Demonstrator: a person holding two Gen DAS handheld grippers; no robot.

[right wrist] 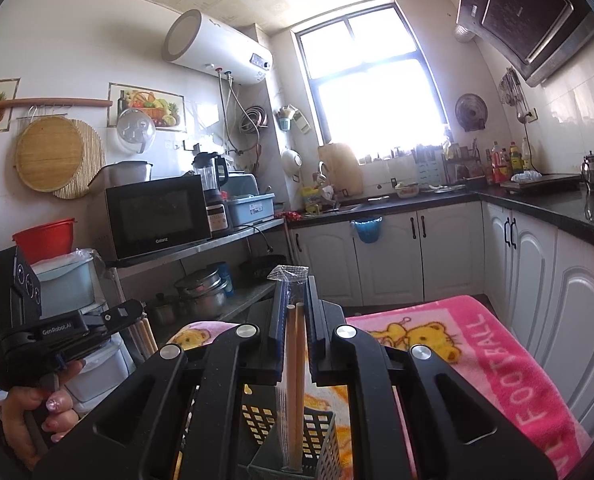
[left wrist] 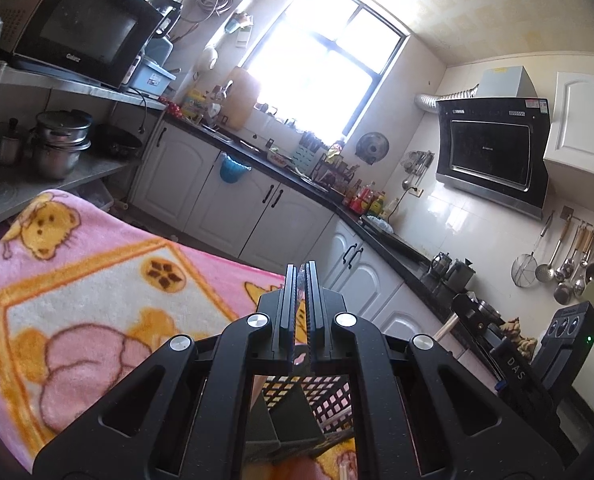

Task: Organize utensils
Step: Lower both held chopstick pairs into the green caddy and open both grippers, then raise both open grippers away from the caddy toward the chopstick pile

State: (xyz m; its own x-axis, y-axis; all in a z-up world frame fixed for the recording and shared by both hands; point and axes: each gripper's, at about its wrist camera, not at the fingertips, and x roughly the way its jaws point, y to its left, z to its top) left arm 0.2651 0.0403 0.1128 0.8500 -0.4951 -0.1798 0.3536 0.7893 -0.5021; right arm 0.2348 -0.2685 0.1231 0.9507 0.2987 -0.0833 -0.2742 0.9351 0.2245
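Observation:
My right gripper (right wrist: 293, 284) is shut on a pair of wooden chopsticks (right wrist: 297, 360) in a clear plastic wrapper. The chopsticks stand upright. Their lower ends reach down into a black perforated utensil basket (right wrist: 321, 432) right under the fingers. The same basket (left wrist: 329, 400) shows below my left gripper (left wrist: 302, 276), which is shut with nothing visible between its pads. In the right wrist view, the left gripper's body (right wrist: 37, 320) sits far left, held by a hand (right wrist: 37, 420). A pale stick (left wrist: 445, 330) shows to the right in the left wrist view.
The basket rests on a pink bear-print blanket (left wrist: 97, 280) (right wrist: 477, 340). A metal shelf holds a microwave (right wrist: 157, 216) and pots (right wrist: 201, 292) on the left. White cabinets under a black counter (right wrist: 537, 204) run along the back and right.

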